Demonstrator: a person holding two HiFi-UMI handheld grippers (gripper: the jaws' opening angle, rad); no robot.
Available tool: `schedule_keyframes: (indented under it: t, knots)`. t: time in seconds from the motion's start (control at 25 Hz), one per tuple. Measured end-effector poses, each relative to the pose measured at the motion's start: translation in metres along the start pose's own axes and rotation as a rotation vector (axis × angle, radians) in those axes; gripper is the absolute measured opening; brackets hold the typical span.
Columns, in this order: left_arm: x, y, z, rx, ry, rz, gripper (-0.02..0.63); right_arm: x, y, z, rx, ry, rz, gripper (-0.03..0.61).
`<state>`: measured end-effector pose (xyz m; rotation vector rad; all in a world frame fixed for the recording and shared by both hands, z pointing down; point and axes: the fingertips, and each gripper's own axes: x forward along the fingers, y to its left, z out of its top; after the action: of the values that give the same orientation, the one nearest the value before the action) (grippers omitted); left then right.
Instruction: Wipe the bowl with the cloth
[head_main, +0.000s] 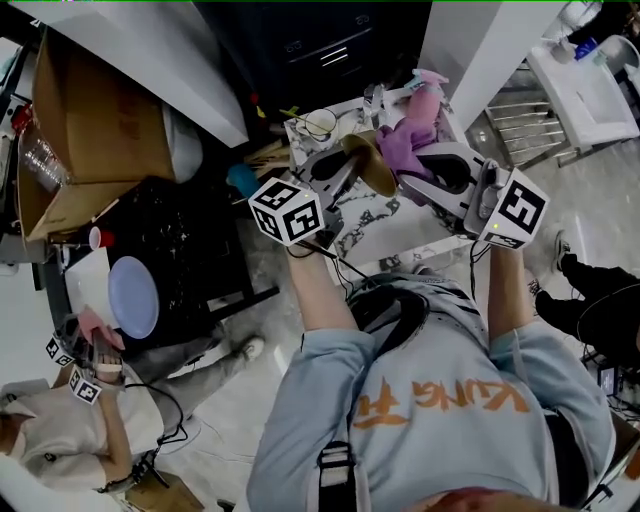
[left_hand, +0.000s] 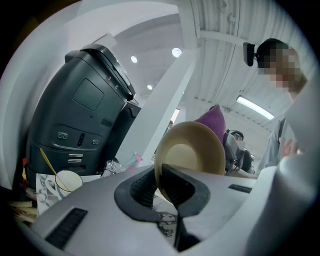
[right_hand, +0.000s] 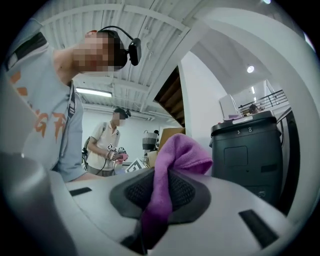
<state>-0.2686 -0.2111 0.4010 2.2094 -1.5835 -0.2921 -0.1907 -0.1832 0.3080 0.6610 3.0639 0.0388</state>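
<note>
Because the fingers of your left gripper (left_hand: 159, 182) pinch only the thin rim of the bowl (left_hand: 192, 147), up above the desk (head_main: 385, 235), a hard rub with the cloth (right_hand: 182, 150) clamped in your right gripper (right_hand: 159, 192) could knock it loose.

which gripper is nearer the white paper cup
Left. The left gripper, clamping the tan bowl, is beside the white paper cup; the right gripper, holding purple cloth, lies beyond the bowl.

The bowl (left_hand: 192, 150) looks smooth and dull, tan like wood. The cloth (right_hand: 175, 152) is soft and fuzzy. The left tongs (left_hand: 159, 186) and right tongs (right_hand: 159, 192) are smooth grey plastic with bumpy black pads (left_hand: 177, 186).
</note>
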Motion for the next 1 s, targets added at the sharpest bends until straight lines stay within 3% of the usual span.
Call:
schedule_keyframes:
  t: [0.44, 0.6, 0.76, 1.0]
  knots:
    - [0.009, -0.009, -0.012, 0.051, 0.073, -0.073, 0.031, -0.004, -0.004, 0.000, 0.023, -0.024, 0.003, 0.075]
    - [0.009, -0.014, -0.016, 0.109, 0.112, -0.101, 0.030, -0.002, -0.003, -0.005, 0.027, 0.001, 0.006, 0.075]
    - [0.016, -0.030, -0.030, 0.216, 0.208, -0.176, 0.026, 0.004, 0.000, -0.014, 0.024, 0.045, 0.018, 0.075]
    - [0.020, -0.059, -0.043, 0.286, 0.270, -0.335, 0.028, 0.009, 0.002, -0.019, 0.044, 0.061, 0.041, 0.075]
